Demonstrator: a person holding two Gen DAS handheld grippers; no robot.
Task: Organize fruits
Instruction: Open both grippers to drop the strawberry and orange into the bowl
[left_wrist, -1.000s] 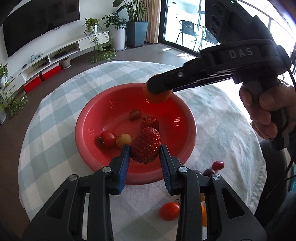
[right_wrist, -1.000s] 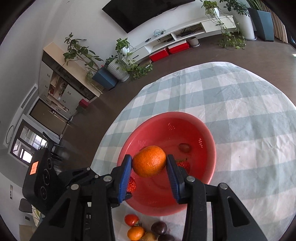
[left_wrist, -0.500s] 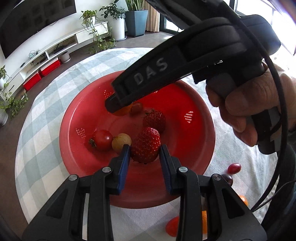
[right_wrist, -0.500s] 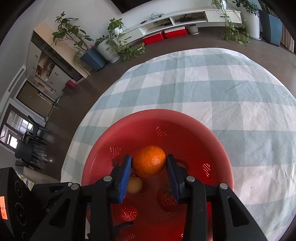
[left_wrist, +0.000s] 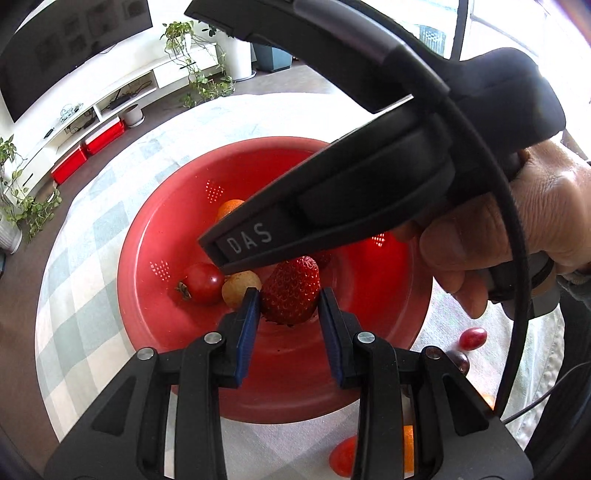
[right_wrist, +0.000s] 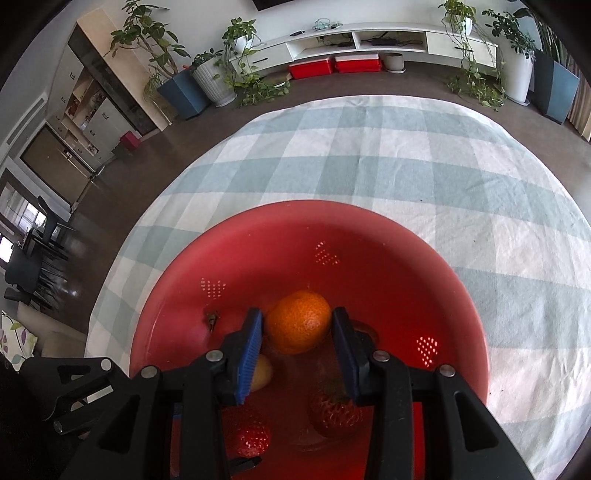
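A red perforated bowl (left_wrist: 147, 295) (right_wrist: 461, 295) sits on the checked tablecloth. My left gripper (left_wrist: 290, 306) is shut on a strawberry (left_wrist: 291, 291) and holds it low over the bowl's near side. My right gripper (right_wrist: 297, 328) reaches down into the bowl around an orange mandarin (right_wrist: 299, 325); small gaps show at both pads and the mandarin seems to rest on the bowl floor. In the bowl lie a tomato (left_wrist: 201, 282), a yellowish fruit (left_wrist: 238, 286) and another strawberry (right_wrist: 332, 413). The right gripper's body (left_wrist: 332, 206) hides much of the bowl in the left wrist view.
Loose fruit lies on the cloth (right_wrist: 406, 155) at the bowl's near right: a red grape (left_wrist: 472, 338), a dark grape (left_wrist: 460, 362), a tomato (left_wrist: 343, 456) and an orange fruit (left_wrist: 408, 446). The round table's edge drops to a dark floor with plants and a TV shelf beyond.
Both grippers moved forward and down into the bowl. The right gripper lowered the mandarin to the bowl floor and its jaws have parted slightly. The left still holds the strawberry.
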